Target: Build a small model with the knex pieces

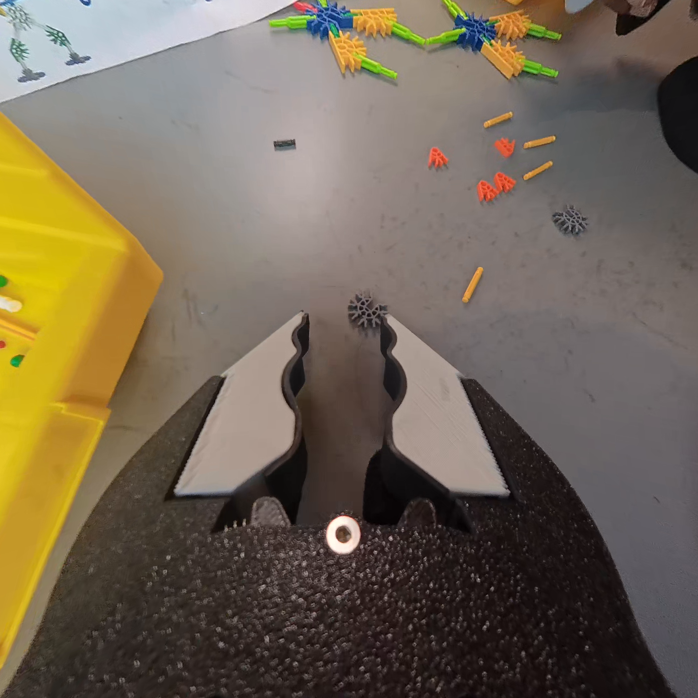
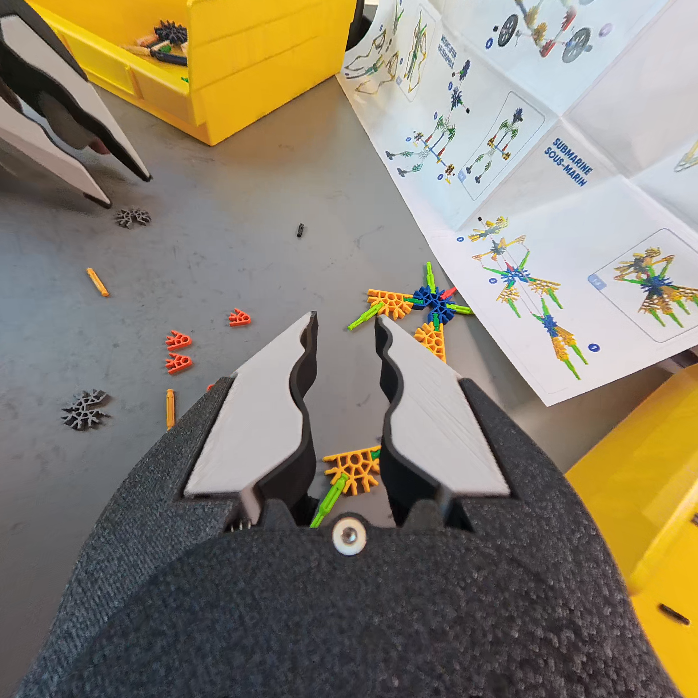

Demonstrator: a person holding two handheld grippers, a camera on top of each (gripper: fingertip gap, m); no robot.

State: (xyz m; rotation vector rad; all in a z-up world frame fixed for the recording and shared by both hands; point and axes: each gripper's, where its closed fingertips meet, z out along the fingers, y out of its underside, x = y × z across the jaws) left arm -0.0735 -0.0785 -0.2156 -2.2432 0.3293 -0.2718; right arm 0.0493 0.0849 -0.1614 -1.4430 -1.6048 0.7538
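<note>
Right gripper (image 2: 345, 317) parted, empty, above blue-hubbed assembly (image 2: 434, 300) | left gripper (image 1: 343, 317) parted, empty, grey snowflake connector (image 1: 366, 309) at its 1 o'clock tip | only right view: instruction sheet (image 2: 623, 158) at 2 o'clock, yellow bin (image 2: 241, 71) holding parts at 11 | orange connectors (image 2: 177, 351) on grey table (image 2: 234, 181).

The bench (image 1: 226, 211) was grey and scuffed, the bin (image 1: 56, 302) yellow. Loose pieces lay in orange (image 1: 438, 158), amber (image 1: 472, 284) and dark grey (image 1: 366, 309) — the built stars (image 1: 332, 22) were blue, orange and green.
</note>
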